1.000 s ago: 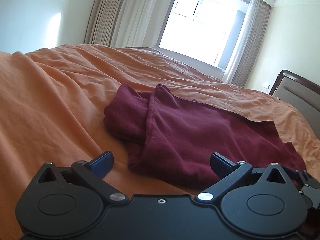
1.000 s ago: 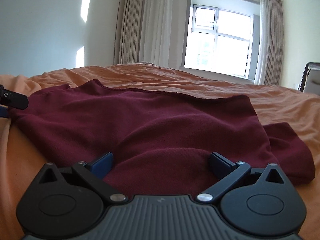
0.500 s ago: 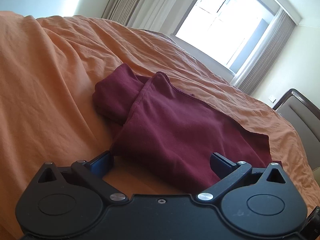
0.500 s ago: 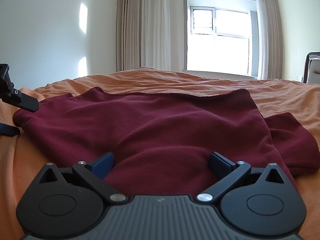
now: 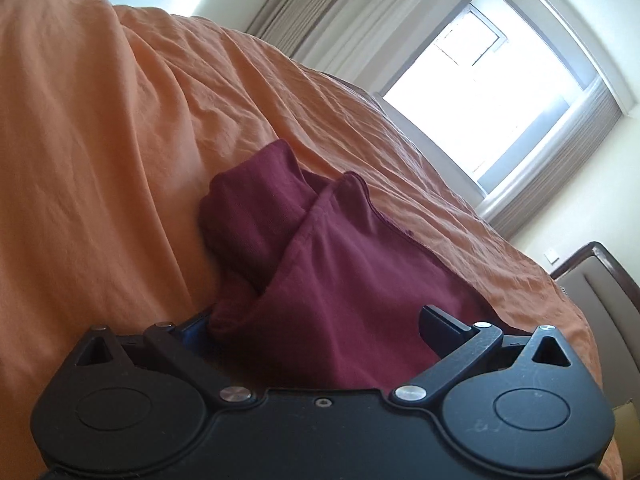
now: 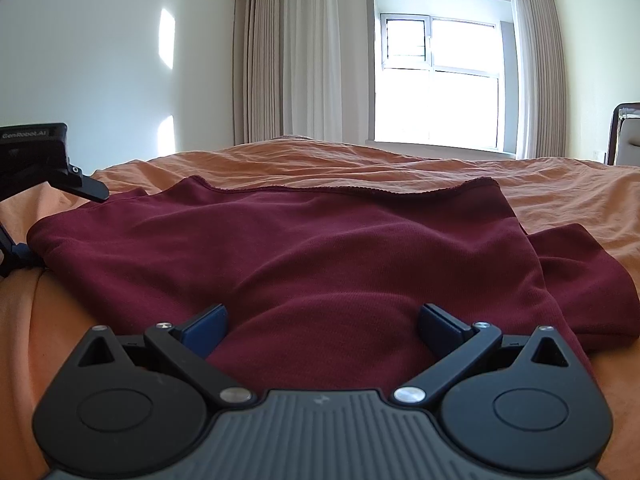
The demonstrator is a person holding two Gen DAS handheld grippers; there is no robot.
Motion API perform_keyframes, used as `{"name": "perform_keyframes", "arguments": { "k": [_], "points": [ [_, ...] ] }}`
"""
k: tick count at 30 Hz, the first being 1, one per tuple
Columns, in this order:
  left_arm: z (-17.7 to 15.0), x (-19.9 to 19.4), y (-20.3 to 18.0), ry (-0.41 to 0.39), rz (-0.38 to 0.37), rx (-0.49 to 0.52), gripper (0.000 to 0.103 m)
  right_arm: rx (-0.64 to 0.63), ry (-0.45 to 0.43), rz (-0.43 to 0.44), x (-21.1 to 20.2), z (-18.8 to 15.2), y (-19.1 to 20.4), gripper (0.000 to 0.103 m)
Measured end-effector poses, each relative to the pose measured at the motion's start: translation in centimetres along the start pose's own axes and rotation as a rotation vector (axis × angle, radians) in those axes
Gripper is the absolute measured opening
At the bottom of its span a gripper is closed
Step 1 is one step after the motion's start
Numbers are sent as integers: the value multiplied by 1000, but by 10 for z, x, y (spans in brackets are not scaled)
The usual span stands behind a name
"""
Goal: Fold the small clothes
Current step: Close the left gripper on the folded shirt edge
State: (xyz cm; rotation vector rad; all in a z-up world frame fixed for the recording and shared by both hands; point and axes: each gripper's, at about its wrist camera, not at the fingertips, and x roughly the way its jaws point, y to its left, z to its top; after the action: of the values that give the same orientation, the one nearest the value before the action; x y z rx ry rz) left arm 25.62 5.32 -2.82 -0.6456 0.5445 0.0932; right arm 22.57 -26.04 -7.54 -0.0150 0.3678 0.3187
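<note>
Closest to the right wrist camera, the right gripper (image 6: 322, 326) has its jaws spread wide, with the near hem of the maroon garment (image 6: 320, 252) bulging up between them but not pinched. The garment lies spread across the orange bedsheet (image 6: 560, 188), a sleeve poking out at its right side. At its left corner the left gripper (image 6: 48, 168) shows, one finger above the cloth and one below. In the left wrist view, the left gripper (image 5: 316, 328) also has its jaws spread, the garment's (image 5: 340, 280) bunched corner sitting between them and touching the left finger; the folded sleeve lies just beyond. Farther off, past the rumpled sheet, stand the curtains (image 6: 304, 60), the bright window (image 6: 440, 80) and a chair (image 6: 626, 132) at the right edge.
</note>
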Motion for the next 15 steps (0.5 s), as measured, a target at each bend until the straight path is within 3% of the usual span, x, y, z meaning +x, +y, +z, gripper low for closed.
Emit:
{"name": "perform_keyframes", "arguments": {
  "k": [6, 11, 15],
  "points": [
    [0, 6, -4, -27, 64, 52, 92, 0, -1, -1, 0, 0, 0, 103],
    [0, -1, 9, -100, 84, -6, 59, 0, -2, 0, -1, 0, 0, 103],
    [7, 4, 13, -88, 79, -5, 51, 1, -3, 1, -1, 0, -1, 103]
  ]
}}
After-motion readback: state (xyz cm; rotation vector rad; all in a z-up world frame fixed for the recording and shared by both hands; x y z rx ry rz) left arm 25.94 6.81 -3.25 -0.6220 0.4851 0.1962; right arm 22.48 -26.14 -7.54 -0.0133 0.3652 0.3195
